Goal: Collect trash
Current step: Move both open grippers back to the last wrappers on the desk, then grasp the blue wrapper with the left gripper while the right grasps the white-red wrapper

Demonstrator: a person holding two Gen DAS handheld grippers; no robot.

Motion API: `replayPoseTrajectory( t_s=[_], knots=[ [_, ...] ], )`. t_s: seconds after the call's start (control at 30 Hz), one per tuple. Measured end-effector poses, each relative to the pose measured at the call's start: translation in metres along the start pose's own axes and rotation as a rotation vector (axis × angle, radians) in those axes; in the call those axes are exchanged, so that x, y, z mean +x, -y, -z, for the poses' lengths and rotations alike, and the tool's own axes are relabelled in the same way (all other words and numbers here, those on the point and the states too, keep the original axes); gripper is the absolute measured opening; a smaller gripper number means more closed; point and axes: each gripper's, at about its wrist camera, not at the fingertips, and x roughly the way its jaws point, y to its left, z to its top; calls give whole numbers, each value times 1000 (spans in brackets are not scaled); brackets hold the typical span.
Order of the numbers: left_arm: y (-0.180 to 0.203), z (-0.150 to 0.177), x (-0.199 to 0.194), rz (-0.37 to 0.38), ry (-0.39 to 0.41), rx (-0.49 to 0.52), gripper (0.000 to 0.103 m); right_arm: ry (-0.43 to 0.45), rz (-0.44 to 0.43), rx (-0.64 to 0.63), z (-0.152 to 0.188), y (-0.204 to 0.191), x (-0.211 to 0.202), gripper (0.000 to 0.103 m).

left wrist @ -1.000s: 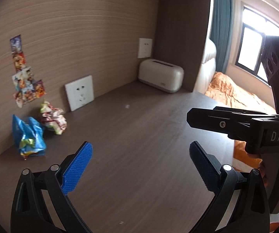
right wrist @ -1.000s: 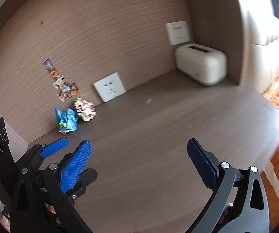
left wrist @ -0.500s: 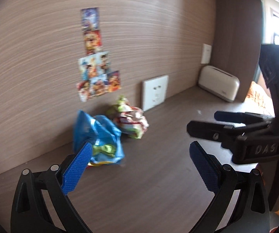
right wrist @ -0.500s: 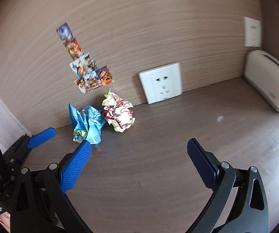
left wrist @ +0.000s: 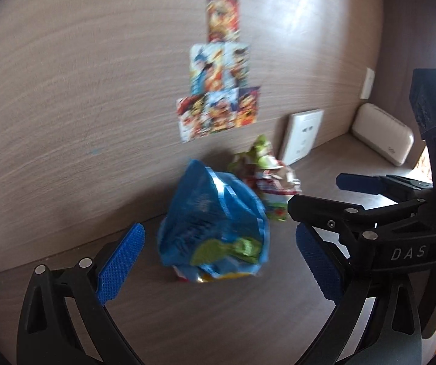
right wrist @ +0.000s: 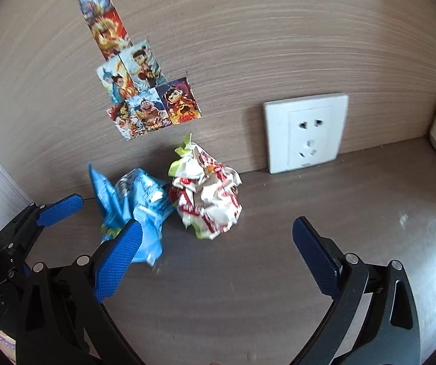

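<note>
While the left gripper stands spread wide in its own view, the crumpled blue wrapper sits between its pads, just ahead of them, on the wooden shelf. Beyond it lies the red-and-white wrapper.

From the right wrist, the right gripper is equally spread, the red-and-white wrapper ahead of its gap. Both wrappers touch, so one gripper closing may drag the neighbour, and the two tools crowd each other.

Both wrist views face the wall closely, sharing the wrappers.
</note>
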Motion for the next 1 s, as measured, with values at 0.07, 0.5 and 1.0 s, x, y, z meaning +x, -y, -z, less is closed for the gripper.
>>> replayPoseTrajectory(
  t_s=[0.07, 0.5, 1.0],
  knots=[
    [-6, -2, 8, -5, -5, -3, 98, -1, 4, -5, -4, -2, 8, 98],
    [-19, -5, 39, 20, -67, 1, 77, -30, 22, 24, -14, 1, 49, 98],
    [18, -6, -9, 54, -8, 40, 71, 65, 52, -64, -4, -23, -33, 59]
  ],
)
